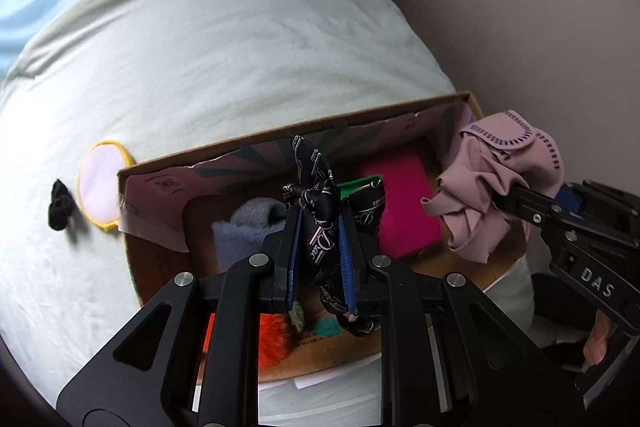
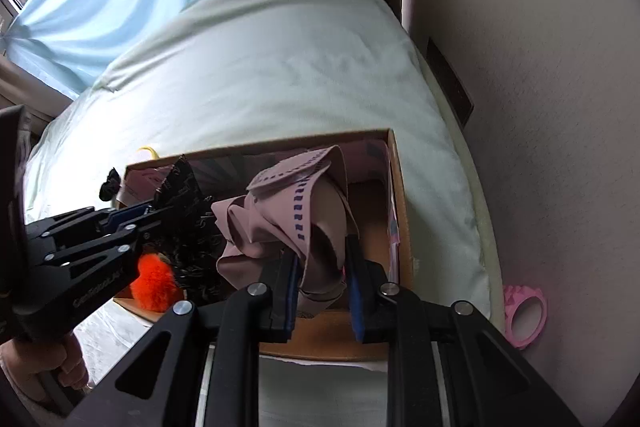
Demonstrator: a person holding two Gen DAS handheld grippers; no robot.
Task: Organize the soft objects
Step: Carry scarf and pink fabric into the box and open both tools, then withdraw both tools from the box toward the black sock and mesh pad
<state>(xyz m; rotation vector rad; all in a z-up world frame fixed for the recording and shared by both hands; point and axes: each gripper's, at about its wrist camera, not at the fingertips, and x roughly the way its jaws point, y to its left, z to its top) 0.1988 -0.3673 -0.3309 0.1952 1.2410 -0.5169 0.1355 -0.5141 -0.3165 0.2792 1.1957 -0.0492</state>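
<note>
Bed, cardboard box, "DAS"-marked right gripper

pale green bed carries cardboard box, yellow-rimmed pad, black scrunchie.

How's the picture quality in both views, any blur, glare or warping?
Left wrist view: sharp on the black printed scarf, pale green bedsheet washed out at left, fisheye bows the cardboard box. Right wrist view: window-lit, dusty pink cloth crisp, edges vignetted.
</note>
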